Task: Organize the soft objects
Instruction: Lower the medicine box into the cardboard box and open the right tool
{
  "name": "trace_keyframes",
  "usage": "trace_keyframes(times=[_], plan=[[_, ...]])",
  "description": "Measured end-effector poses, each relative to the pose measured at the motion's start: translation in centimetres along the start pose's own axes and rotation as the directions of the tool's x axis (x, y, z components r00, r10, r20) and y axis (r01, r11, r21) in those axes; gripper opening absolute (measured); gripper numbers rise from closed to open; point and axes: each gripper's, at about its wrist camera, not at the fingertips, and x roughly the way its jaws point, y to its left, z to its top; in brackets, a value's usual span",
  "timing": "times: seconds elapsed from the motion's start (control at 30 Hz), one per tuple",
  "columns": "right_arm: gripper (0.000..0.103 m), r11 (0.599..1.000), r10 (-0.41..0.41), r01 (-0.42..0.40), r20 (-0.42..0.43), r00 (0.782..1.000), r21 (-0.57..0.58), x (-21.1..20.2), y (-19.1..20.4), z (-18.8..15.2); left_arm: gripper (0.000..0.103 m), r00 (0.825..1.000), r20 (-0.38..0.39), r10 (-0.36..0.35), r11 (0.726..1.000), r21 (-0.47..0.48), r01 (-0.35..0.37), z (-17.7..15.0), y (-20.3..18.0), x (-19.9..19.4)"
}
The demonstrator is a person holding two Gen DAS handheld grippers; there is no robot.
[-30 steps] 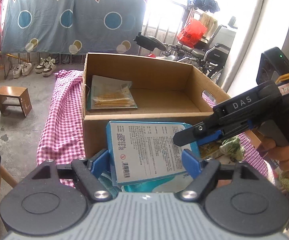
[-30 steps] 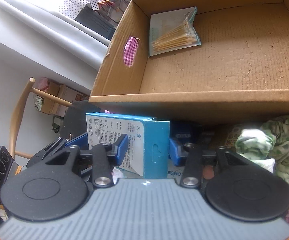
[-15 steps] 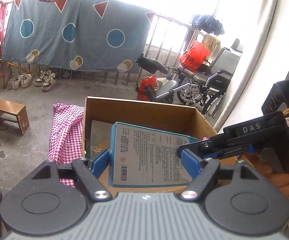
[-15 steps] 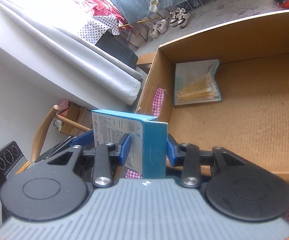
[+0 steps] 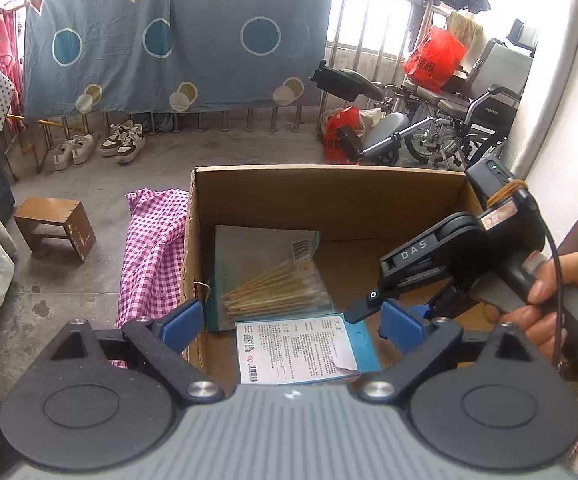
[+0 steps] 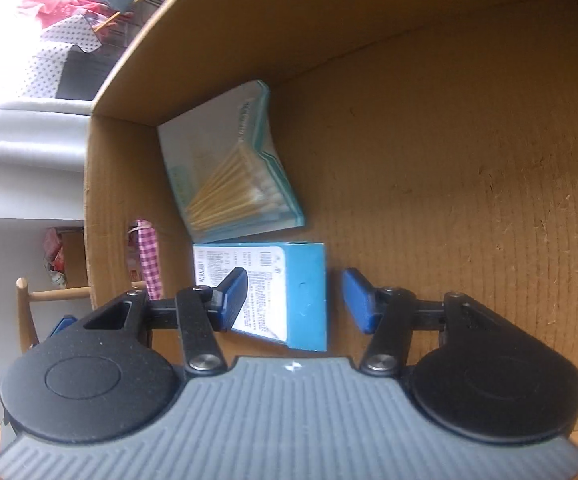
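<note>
Left wrist view: the left gripper [image 5: 291, 322] hangs over the near edge of a cardboard box [image 5: 329, 188], its two blue pads spread wide and touching nothing, the jaws having just opened further; the blue packet [image 5: 303, 348] lies flat on the box floor between and below them, printed white label up, long axis running across the picture
Count, left view: two packs in the box; the second, a swab pack [image 5: 269, 276], lies just beyond the blue one toward the box's left wall
Only in this view: the right gripper [image 5: 369, 310] reaching in from the right with a hand [image 5: 545, 304] on its handle; a pink checked cloth [image 5: 153, 248] under the box; one wooden stool [image 5: 55, 226]; one wheelchair [image 5: 449, 120]

Right wrist view: the right gripper [image 6: 295, 298] stands parted, jaws just widened; neither pad presses the blue packet [image 6: 285, 294]; the packet's long axis runs away from the camera
Only in this view: the packet's plain blue side panel; the swab pack [image 6: 229, 164] with its sticks fanned; a handle hole [image 6: 145, 258] in the box's left wall
</note>
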Motion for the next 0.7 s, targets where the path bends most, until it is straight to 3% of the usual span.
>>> trace_keyframes(times=[0.13, 0.4, 0.7], plan=[[0.064, 1.000, -0.021, 0.020, -0.034, 0.999, -0.018, 1.2, 0.5, -0.3, 0.099, 0.999, 0.043, 0.013, 1.000, -0.003, -0.013, -0.9, 0.5, -2.2], [0.065, 0.999, -0.038, 0.035, -0.084, 0.996, -0.042, 3.7, 4.3, -1.1, 0.100, 0.994, 0.112, 0.008, 0.998, -0.060, -0.002, -4.1, 2.4, -7.0], [0.075, 0.994, -0.080, 0.076, -0.053, 0.995, -0.073, 3.7, 6.1, -1.7, 0.100, 0.995, 0.100, 0.007, 0.986, -0.165, 0.010, -8.0, 4.3, -9.2]])
